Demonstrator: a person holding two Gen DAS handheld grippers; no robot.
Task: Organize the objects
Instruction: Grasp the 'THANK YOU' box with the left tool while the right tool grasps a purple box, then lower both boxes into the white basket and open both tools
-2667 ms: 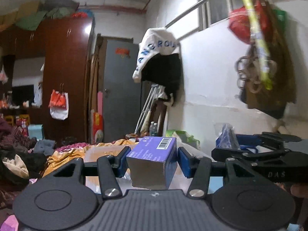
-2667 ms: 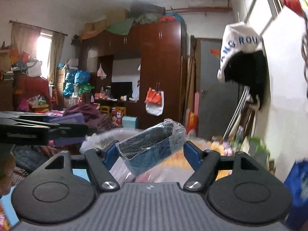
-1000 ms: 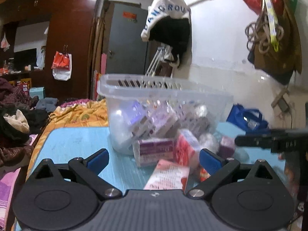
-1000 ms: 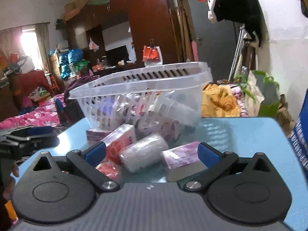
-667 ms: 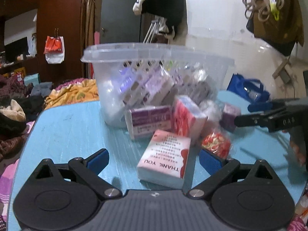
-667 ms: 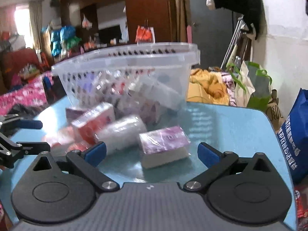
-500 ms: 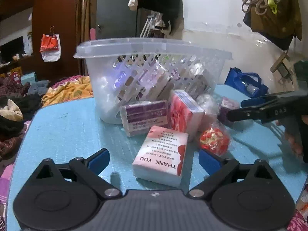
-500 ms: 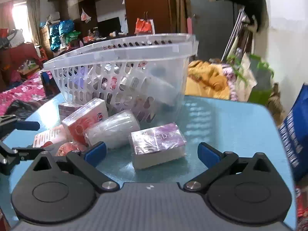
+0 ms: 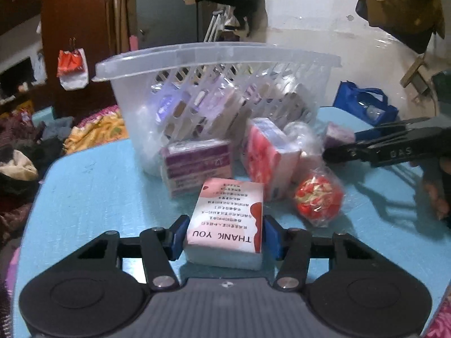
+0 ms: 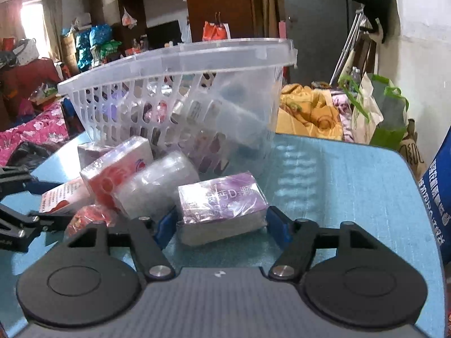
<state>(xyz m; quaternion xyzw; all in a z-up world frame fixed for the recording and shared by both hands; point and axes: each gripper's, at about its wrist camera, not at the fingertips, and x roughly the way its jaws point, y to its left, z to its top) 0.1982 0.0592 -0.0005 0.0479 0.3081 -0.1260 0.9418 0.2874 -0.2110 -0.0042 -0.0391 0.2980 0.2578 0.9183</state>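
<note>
A clear plastic basket (image 9: 217,56) holding several packets stands on the blue table (image 9: 93,186); it also shows in the right wrist view (image 10: 180,56). My left gripper (image 9: 224,239) is shut on a pink "THANK YOU" box (image 9: 229,219) that rests on the table. My right gripper (image 10: 221,225) is closed around a purple wrapped box (image 10: 222,205), also on the table. Loose by the basket lie a purple carton (image 9: 197,163), a red-and-white pack (image 9: 267,155), a clear roll (image 10: 157,183) and a red bagged bundle (image 9: 318,197).
A blue bag (image 9: 366,104) sits beyond the table's right side, and a blue bag (image 10: 439,197) shows at the right edge of the right wrist view. Clothes and bedding lie to the left and behind. A white wall runs along the right.
Both grippers let go of their earlier loads, came down to the table and closed: the left on the pink box, the right on the purple wrapped box.
</note>
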